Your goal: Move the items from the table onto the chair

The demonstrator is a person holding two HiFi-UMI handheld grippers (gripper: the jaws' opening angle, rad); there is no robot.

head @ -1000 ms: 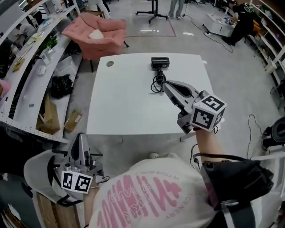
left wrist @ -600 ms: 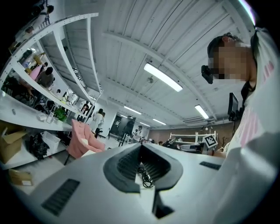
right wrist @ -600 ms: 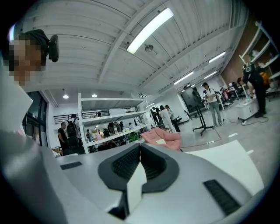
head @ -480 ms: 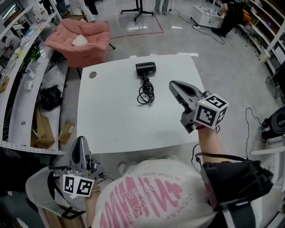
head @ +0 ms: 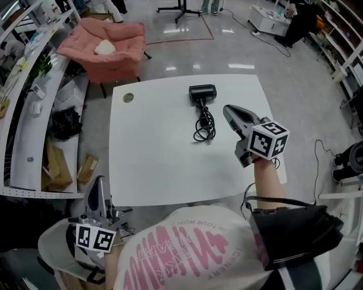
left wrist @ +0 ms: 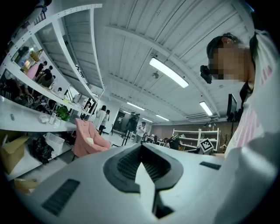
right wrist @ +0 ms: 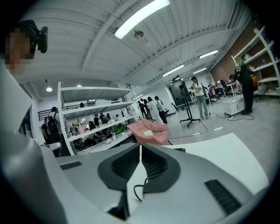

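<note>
A black hair dryer [head: 202, 92] lies at the far side of the white table [head: 153, 164], its black cord [head: 204, 127] coiled just in front of it. My right gripper [head: 228, 109] hovers over the table just right of the cord, shut and empty. In the right gripper view the shut right gripper [right wrist: 140, 146] points toward the pink armchair [right wrist: 148, 131], and a loop of cord [right wrist: 139, 192] shows below its tips. The pink armchair [head: 105, 48] stands beyond the table's far left corner with a white item [head: 103, 48] on its seat. My left gripper [head: 97, 182], low at the near left and off the table, is shut and empty.
Long white shelves [head: 22, 85] with clutter run along the left. Cardboard boxes [head: 57, 164] and a black bag [head: 65, 122] lie on the floor beside them. A grey rounded seat [head: 54, 243] is under my left gripper. A stand [head: 181, 8] and people are at the back.
The right gripper has come off the cord to its right and sunk a little. The left gripper has shifted slightly at the near left. The head view has swung round.
</note>
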